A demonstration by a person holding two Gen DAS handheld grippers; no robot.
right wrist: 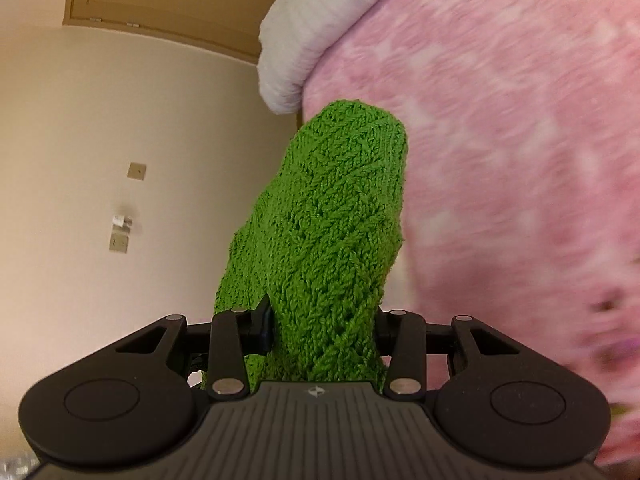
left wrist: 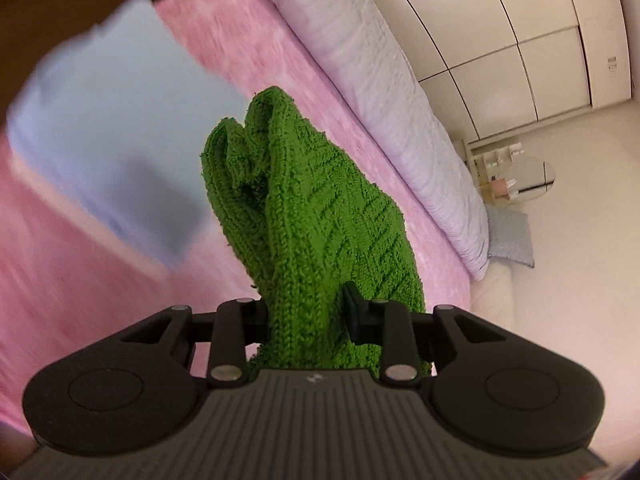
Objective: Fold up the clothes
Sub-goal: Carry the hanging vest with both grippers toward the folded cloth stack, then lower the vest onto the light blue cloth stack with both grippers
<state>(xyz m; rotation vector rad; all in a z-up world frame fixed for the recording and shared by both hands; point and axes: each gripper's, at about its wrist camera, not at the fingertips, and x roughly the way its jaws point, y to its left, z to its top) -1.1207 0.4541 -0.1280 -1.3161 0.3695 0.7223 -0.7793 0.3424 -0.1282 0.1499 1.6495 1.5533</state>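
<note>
A green knitted garment (left wrist: 312, 208) fills the middle of the left wrist view. My left gripper (left wrist: 308, 316) is shut on a bunched part of it and holds it up above the pink fuzzy bedcover (left wrist: 248, 52). In the right wrist view the same green knit (right wrist: 332, 220) stands up between the fingers. My right gripper (right wrist: 324, 324) is shut on it, lifted off the pink bedcover (right wrist: 500, 140). The fingertips of both grippers are hidden by the knit.
A blurred light-blue folded cloth (left wrist: 116, 136) lies on the bed to the left. A long grey-lilac pillow (left wrist: 384, 92) runs along the bed's far edge, also in the right wrist view (right wrist: 316, 24). White wardrobe doors (left wrist: 500, 32) and a wall with sockets (right wrist: 120, 240) stand beyond.
</note>
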